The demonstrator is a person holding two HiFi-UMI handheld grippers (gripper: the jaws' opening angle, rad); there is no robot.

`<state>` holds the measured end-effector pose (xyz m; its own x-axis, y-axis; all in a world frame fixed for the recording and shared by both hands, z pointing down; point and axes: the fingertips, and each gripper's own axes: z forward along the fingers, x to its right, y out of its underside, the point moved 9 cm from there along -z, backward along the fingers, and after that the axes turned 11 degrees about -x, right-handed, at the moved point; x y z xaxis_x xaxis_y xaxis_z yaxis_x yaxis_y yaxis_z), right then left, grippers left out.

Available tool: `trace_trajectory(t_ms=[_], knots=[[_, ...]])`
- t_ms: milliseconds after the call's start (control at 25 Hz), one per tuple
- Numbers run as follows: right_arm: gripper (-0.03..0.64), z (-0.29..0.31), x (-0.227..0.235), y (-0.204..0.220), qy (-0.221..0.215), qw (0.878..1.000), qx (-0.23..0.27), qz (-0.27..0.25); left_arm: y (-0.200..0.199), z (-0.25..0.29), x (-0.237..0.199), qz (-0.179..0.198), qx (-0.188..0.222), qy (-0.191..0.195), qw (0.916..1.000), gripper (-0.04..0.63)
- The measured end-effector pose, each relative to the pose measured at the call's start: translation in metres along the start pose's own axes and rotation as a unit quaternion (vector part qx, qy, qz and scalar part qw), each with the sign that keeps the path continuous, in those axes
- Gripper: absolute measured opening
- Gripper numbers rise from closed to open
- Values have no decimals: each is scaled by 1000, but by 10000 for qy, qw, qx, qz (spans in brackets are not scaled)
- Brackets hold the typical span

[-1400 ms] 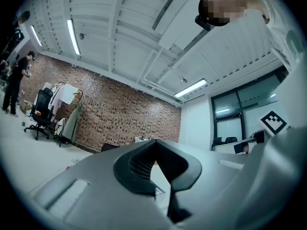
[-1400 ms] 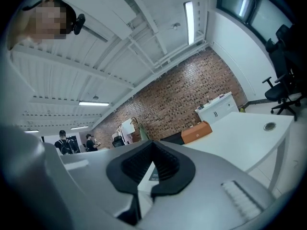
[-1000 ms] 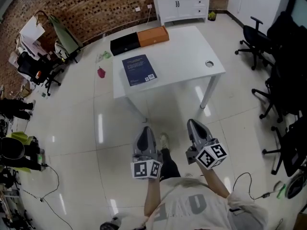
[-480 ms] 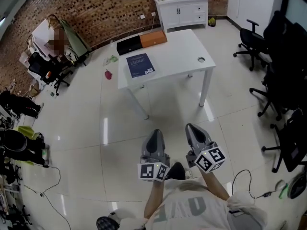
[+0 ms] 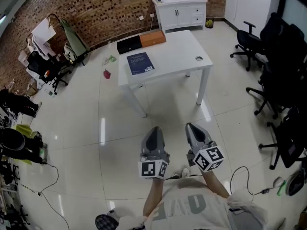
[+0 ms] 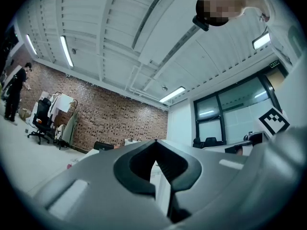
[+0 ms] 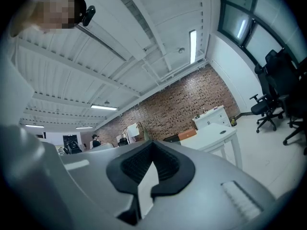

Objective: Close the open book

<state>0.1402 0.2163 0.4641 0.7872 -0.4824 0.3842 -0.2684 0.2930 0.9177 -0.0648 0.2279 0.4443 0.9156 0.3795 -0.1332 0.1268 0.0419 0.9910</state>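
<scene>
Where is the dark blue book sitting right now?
In the head view the blue book lies on the left part of the white table, just nearer the camera than the black box and orange box at its far edge.

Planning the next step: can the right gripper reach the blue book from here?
Probably not: the right gripper is well short of the table bearing the book; only floor lies between.

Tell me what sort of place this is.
Most likely an office or lab workroom: a white table, black office chairs along one side, and a white cabinet against a brick wall.
</scene>
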Motion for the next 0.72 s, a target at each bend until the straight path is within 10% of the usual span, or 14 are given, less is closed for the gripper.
trace_trajectory(t_ms=[720], knots=[[2,-3,-26,-1,24,9998,44,-166,-16,-15,-2,220,65,97,9997,16]])
